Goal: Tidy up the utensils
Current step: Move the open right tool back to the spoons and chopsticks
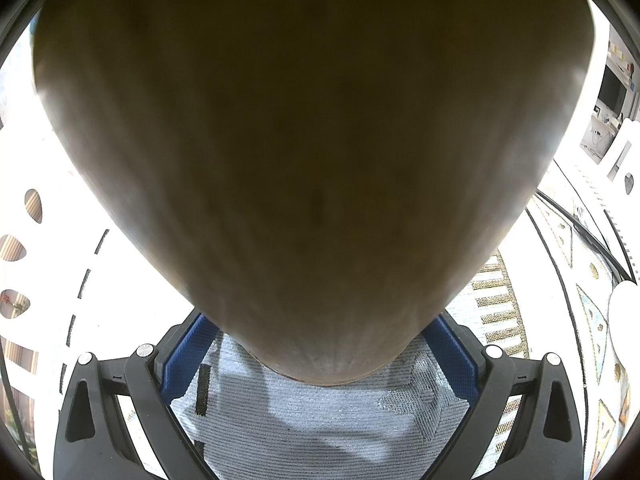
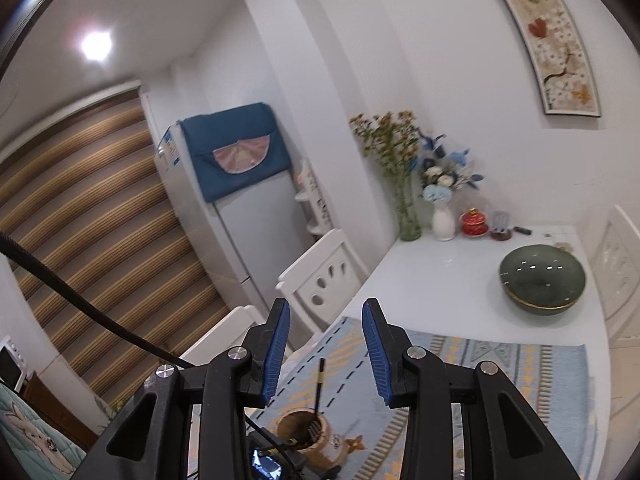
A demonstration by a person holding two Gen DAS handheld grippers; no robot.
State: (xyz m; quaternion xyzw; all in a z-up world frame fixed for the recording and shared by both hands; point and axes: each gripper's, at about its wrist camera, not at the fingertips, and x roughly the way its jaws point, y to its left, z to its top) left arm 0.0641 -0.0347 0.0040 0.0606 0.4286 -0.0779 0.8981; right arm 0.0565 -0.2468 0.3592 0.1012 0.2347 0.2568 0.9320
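Looks mostly underway: a fork (image 2: 318, 400) already stands tines-up in the wooden holder (image 2: 306, 434) on the near mat (image 2: 500, 400), left gripper (image 1: 320, 360) clamps that holder, right gripper (image 2: 326, 344) hangs released and empty above, no other utensils visible.

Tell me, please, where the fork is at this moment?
In the right wrist view, the fork stands in the wooden holder on the patterned mat, low in the frame between and below the right gripper fingers.

Matt wooden holder (image 1: 304, 160), woven placemat (image 1: 320, 420)
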